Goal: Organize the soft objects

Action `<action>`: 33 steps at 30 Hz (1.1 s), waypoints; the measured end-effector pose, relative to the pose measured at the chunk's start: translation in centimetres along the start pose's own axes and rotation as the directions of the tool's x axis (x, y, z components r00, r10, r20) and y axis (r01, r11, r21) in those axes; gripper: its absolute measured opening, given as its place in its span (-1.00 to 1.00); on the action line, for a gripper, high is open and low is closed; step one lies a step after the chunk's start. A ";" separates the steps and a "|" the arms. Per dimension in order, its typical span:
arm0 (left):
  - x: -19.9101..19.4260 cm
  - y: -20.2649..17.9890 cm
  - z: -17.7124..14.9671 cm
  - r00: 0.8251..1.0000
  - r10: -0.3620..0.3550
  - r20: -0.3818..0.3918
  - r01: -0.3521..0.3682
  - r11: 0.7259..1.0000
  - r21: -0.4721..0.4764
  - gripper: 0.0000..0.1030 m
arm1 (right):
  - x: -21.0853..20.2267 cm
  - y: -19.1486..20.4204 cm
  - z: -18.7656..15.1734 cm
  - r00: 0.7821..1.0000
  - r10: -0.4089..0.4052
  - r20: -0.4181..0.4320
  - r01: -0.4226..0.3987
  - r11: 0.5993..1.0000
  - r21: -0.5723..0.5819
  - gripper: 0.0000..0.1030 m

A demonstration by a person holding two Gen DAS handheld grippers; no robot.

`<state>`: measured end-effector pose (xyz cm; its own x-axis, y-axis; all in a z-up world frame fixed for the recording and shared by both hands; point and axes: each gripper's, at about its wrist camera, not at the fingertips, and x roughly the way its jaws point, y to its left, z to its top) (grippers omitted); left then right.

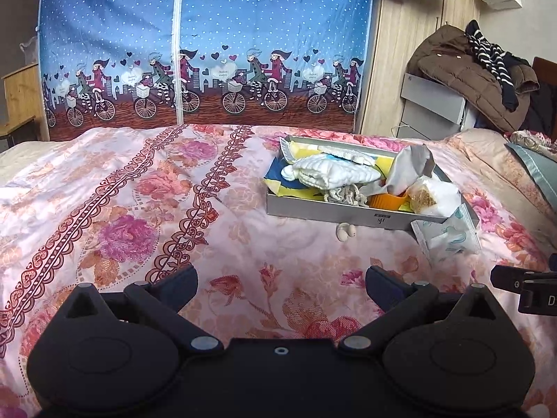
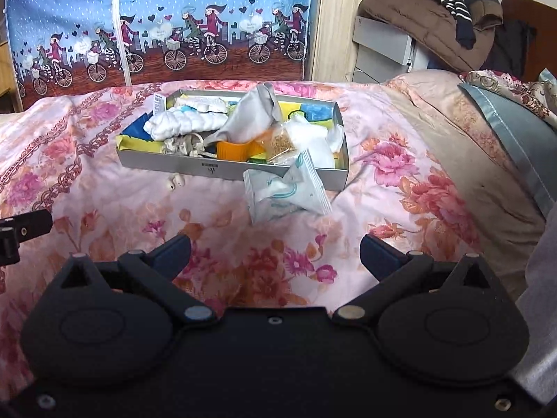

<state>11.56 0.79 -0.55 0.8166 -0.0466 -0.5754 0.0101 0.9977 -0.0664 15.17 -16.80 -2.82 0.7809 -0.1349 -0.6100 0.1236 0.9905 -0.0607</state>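
A shallow grey box (image 1: 334,213) (image 2: 195,166) lies on the flowered bedspread, filled with soft things: a white folded cloth (image 1: 334,174) (image 2: 188,123), a grey pouch (image 1: 409,169) (image 2: 249,118), an orange cup (image 1: 386,201) (image 2: 233,149) and a clear bag of brown grains (image 1: 423,199) (image 2: 278,144). A white and teal packet (image 1: 449,238) (image 2: 287,191) leans against the box's front wall. A small beige earbud-like piece (image 1: 345,232) (image 2: 174,183) lies in front of the box. My left gripper (image 1: 280,287) is open and empty. My right gripper (image 2: 275,252) is open and empty too, short of the packet.
A blue printed fabric wardrobe (image 1: 209,52) (image 2: 156,28) stands behind the bed. A brown coat (image 1: 470,73) (image 2: 428,17) is piled on grey boxes at the right. Pillows (image 2: 511,132) lie on the bed's right side. Open bedspread (image 1: 122,209) stretches left of the box.
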 end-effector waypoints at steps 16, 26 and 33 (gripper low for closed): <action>0.4 -0.4 -0.4 1.000 0.001 -0.012 -0.001 1.000 0.031 0.99 | 0.3 0.1 0.2 1.000 0.005 -0.023 -0.005 1.000 -0.021 0.99; 0.5 -0.4 -0.5 1.000 0.001 -0.019 0.000 1.000 0.025 0.99 | 0.3 0.0 0.2 1.000 0.004 -0.024 -0.004 1.000 -0.018 0.99; 0.5 -0.3 -0.5 1.000 0.000 -0.021 0.001 1.000 0.026 0.99 | 0.3 0.1 0.2 1.000 0.002 -0.025 -0.003 1.000 -0.018 0.99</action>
<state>11.67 0.40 -1.28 0.8040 -0.0477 -0.5927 0.0255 0.9986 -0.0458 15.53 -16.76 -2.88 0.7653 -0.1321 -0.6300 0.1104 0.9912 -0.0737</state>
